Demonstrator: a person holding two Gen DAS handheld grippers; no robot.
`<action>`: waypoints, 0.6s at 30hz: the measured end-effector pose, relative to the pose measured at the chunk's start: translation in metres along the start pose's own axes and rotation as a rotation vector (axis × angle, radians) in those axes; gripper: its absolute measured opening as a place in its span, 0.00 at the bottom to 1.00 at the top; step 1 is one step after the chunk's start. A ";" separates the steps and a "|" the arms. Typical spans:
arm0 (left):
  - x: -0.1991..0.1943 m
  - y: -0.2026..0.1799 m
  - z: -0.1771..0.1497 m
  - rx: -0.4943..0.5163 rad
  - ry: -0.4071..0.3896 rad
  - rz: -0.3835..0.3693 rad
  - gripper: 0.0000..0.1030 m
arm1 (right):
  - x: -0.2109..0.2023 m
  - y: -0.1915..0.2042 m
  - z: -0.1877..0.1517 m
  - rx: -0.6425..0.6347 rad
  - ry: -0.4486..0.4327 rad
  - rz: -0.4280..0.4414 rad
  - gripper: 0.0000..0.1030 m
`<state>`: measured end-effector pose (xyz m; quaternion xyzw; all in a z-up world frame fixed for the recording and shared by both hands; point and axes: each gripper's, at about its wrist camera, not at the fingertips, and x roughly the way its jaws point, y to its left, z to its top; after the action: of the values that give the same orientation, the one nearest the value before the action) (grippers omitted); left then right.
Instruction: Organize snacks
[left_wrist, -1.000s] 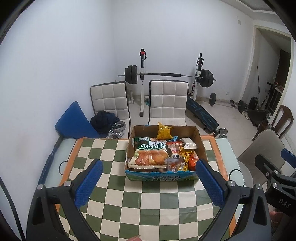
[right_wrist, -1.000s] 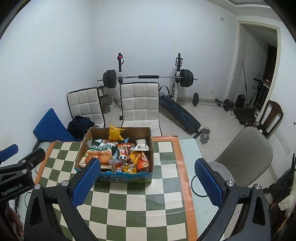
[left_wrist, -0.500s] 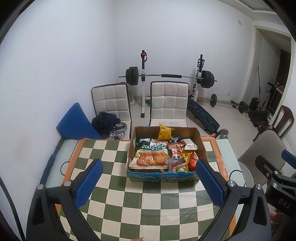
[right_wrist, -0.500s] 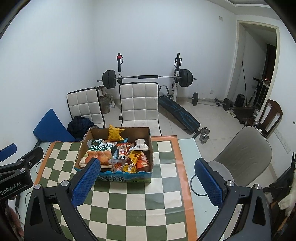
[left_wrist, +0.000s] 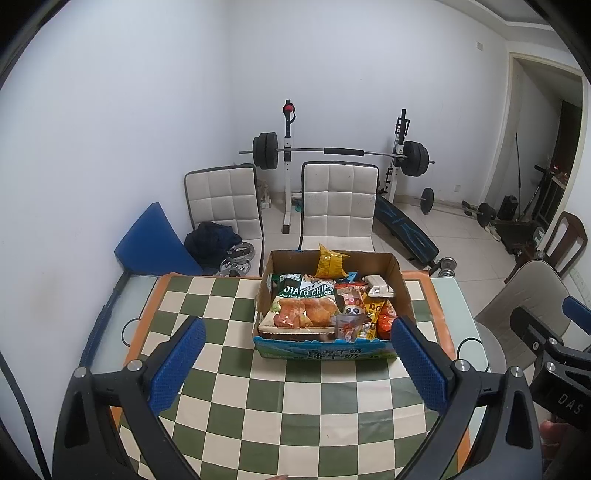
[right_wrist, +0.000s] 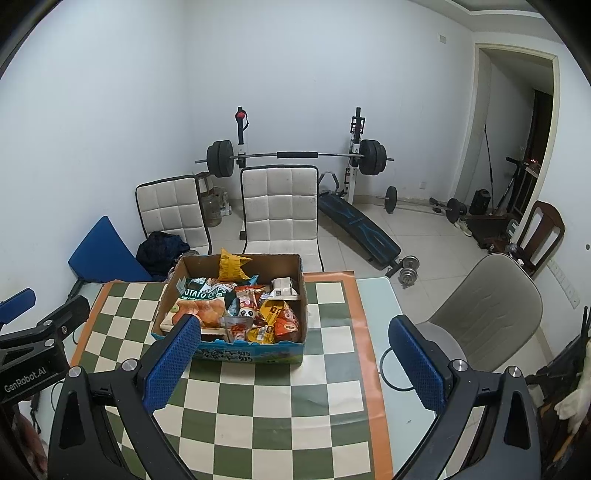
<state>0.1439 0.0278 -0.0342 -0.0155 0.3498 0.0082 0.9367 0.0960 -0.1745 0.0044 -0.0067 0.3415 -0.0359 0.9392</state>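
An open cardboard box (left_wrist: 400, 284) full of snack packets stands on the far part of a green-and-cream checkered table mat (left_wrist: 280, 406). It holds a potato chips bag (left_wrist: 306, 291), a yellow packet (left_wrist: 328, 263) and several small packets. It also shows in the right wrist view (right_wrist: 302, 295). My left gripper (left_wrist: 297, 363) is open and empty, held above the mat short of the box. My right gripper (right_wrist: 295, 363) is open and empty, above the mat to the right of the box front.
Two white padded chairs (left_wrist: 338, 206) stand behind the table, with a barbell rack (left_wrist: 340, 151) by the wall. A grey chair (right_wrist: 487, 310) stands at the table's right side. A blue pad (left_wrist: 151, 240) leans at the left.
Both grippers have shifted slightly; the box sits a little lower and nearer in both views. Both stay open.
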 end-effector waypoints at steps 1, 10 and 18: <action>-0.001 0.001 0.000 0.000 0.000 0.000 1.00 | 0.000 0.001 0.001 -0.002 0.000 0.002 1.00; -0.004 0.001 -0.005 -0.006 0.005 0.004 1.00 | -0.001 0.002 0.001 -0.004 -0.004 0.004 1.00; -0.009 -0.001 -0.007 -0.008 0.004 0.007 1.00 | -0.005 0.004 0.003 0.000 0.000 0.010 1.00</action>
<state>0.1321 0.0267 -0.0335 -0.0180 0.3518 0.0130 0.9358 0.0941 -0.1703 0.0098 -0.0053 0.3416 -0.0314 0.9393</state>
